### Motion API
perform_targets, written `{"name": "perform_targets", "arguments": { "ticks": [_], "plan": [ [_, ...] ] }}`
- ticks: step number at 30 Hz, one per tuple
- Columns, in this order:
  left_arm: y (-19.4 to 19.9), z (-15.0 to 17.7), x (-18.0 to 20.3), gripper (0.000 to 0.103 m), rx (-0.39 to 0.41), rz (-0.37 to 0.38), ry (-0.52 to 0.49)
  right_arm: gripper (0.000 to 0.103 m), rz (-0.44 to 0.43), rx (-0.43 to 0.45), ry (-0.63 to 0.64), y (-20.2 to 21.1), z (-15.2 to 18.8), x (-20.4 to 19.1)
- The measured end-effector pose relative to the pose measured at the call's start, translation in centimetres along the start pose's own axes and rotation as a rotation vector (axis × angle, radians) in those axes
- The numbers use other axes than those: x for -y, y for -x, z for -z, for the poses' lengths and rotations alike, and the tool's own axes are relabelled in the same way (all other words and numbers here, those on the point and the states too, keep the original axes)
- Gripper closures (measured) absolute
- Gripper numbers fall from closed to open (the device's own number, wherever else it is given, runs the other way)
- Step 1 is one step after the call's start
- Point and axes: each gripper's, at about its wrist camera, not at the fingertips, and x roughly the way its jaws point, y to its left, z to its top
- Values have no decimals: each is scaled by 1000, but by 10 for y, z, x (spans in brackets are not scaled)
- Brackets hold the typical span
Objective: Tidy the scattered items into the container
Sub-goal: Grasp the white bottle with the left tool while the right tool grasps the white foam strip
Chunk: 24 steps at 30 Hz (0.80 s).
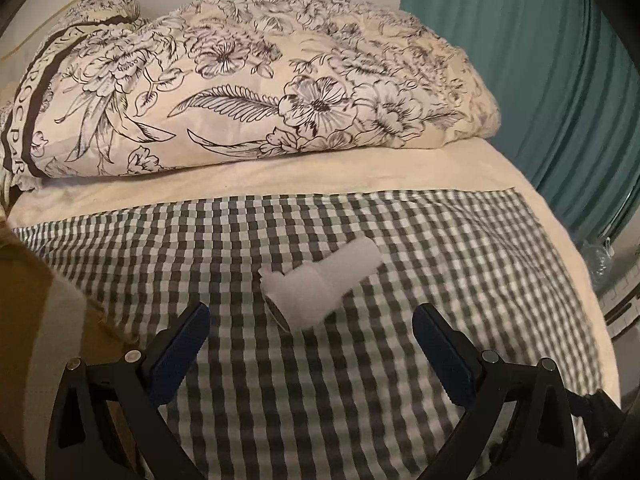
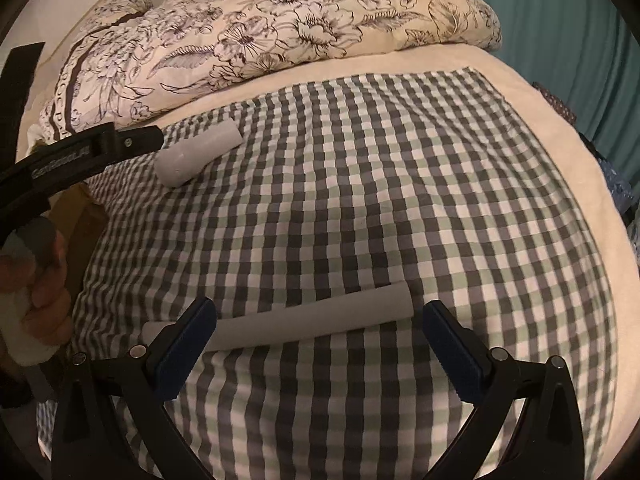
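We see a short white cylinder [image 1: 320, 282] lying on its side on the checked cloth [image 1: 360, 360] that covers the bed, just ahead of our left tool [image 1: 311, 340] toward 12 o'clock. It is matte, pale, wider at the near end, with a dark rim showing there; motion blur hides finer detail. Our left tool stands wide open and grips nothing. In the right wrist view a longer white tube [image 2: 316, 318] lies across the cloth between the spread fingers of our right tool [image 2: 320, 336], which is also wide open and empty. The short cylinder sits at 10 o'clock there, well apart.
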Motion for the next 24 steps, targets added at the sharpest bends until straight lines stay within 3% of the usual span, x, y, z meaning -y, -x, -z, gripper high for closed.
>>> {"name": "perform_targets", "arguments": {
  "ticks": [15, 17, 20, 24],
  "plan": [
    [-79, -7, -2, 1, -41, 11, -41, 0, 75, 10, 50, -34, -3, -8],
    [-81, -6, 1, 21, -44, 14, -55, 0, 83, 16, 53, -36, -4, -9],
    [-84, -3, 3, 34, -54, 8, -60, 0, 98, 21, 57, -38, -5, -10],
    [-79, -1, 2, 35, -42, 2, -47, 0, 102, 35, 54, -38, -5, -12]
  ]
}}
